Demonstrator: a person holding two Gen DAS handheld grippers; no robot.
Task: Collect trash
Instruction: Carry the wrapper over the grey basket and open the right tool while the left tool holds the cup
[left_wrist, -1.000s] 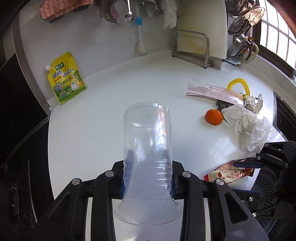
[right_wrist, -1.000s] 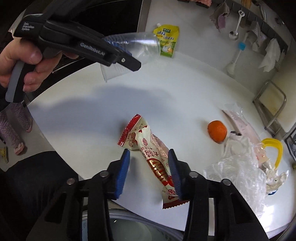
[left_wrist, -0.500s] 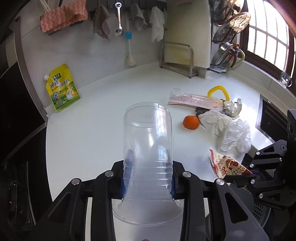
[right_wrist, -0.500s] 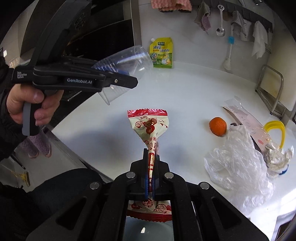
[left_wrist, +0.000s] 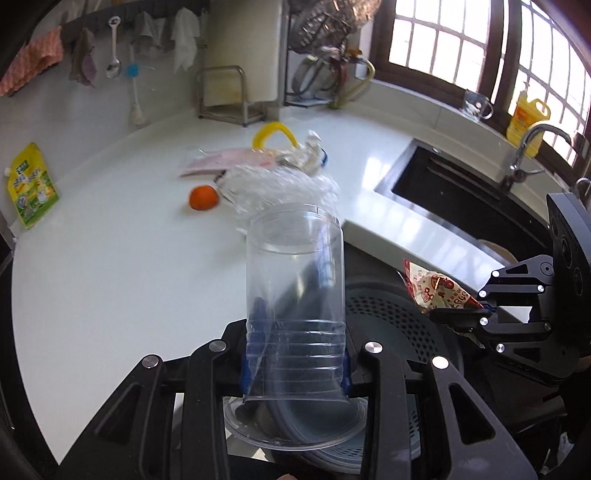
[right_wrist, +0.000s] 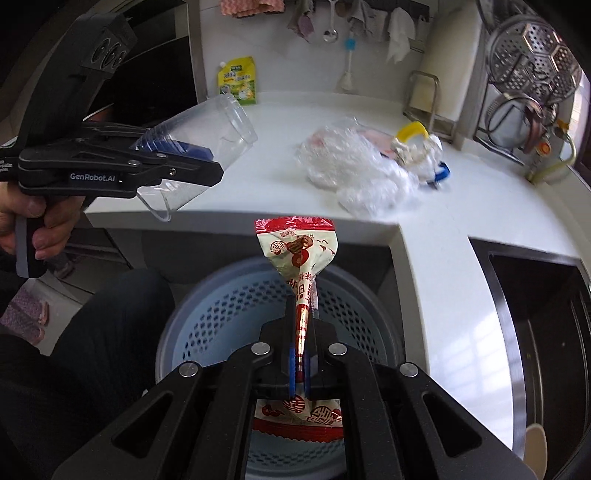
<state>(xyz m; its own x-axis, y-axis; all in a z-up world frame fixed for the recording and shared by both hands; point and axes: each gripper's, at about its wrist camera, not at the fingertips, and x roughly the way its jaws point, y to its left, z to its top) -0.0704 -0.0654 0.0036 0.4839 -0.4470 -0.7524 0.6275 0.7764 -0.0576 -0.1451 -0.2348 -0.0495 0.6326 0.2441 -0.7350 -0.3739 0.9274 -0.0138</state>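
My left gripper (left_wrist: 295, 358) is shut on a clear plastic cup (left_wrist: 295, 280), pinched near its ribbed rim; the cup (right_wrist: 199, 147) and that gripper (right_wrist: 184, 166) also show at the left of the right wrist view, near the counter's edge. My right gripper (right_wrist: 301, 363) is shut on a red-and-white snack wrapper (right_wrist: 299, 254), which hangs over a pale blue perforated bin (right_wrist: 221, 306) below the counter. The wrapper (left_wrist: 439, 291) and right gripper (left_wrist: 476, 317) also appear at the right of the left wrist view, above the bin (left_wrist: 388, 314).
On the white counter (left_wrist: 110, 258) lie an orange (left_wrist: 202, 197), crumpled clear plastic (right_wrist: 354, 173), a pink packet (left_wrist: 225, 160), a yellow-handled item (left_wrist: 273, 131) and a yellow pouch (left_wrist: 31, 184). A dark sink (left_wrist: 461, 195) lies right. A person's hand (right_wrist: 33, 218) and dark-clothed legs are left.
The right gripper closed on the snack wrapper, lifted it off the counter and carried it over the bin. The left gripper moved with the cup toward the counter's edge near the bin.
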